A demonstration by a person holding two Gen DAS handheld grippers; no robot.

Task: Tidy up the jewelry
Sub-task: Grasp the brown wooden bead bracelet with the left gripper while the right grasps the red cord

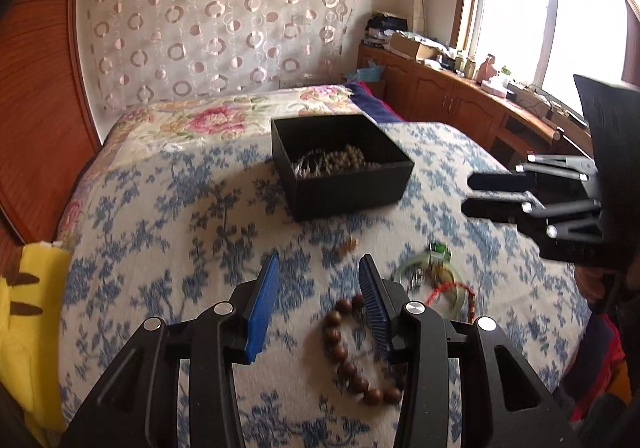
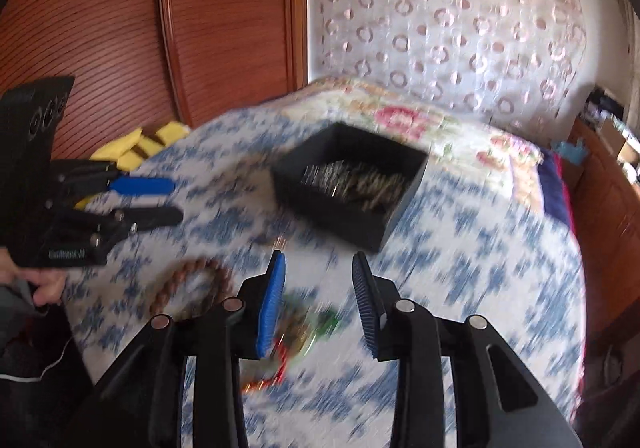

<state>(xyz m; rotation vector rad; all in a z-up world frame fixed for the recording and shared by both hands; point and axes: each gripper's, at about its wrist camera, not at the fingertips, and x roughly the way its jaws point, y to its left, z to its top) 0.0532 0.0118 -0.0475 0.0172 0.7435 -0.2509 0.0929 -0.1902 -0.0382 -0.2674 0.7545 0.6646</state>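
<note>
Both your grippers are over the blue-and-white floral bedspread (image 1: 168, 208) with their jaws apart and nothing between them. The left gripper (image 1: 318, 302) hangs above the brown wooden bead bracelet (image 1: 352, 356), which lies flat on the cloth at the near edge, its loop running just under the right-hand blue pad. The right gripper (image 2: 318, 302) is released too, over the tangle just to the right of that bracelet: a pale green jade bangle (image 1: 430, 276) with a red cord and a small green charm. The right wrist view is badly blurred, so I can't tell exactly how the pads line up with the bangle.

Further off, in the middle of the bed, sits the open black square box (image 1: 340, 168), beaded strands already piled inside. That looks like your target.

For the pick, my advice: nudge the left gripper right so one stretch of beads sits squarely between the pads, then come down until the tips press lightly into the cloth before you clench. On the right, go for the bangle's rim, not the cord, which could slip or drag the charm. Lift straight up, since the two pieces lie close together.
</note>
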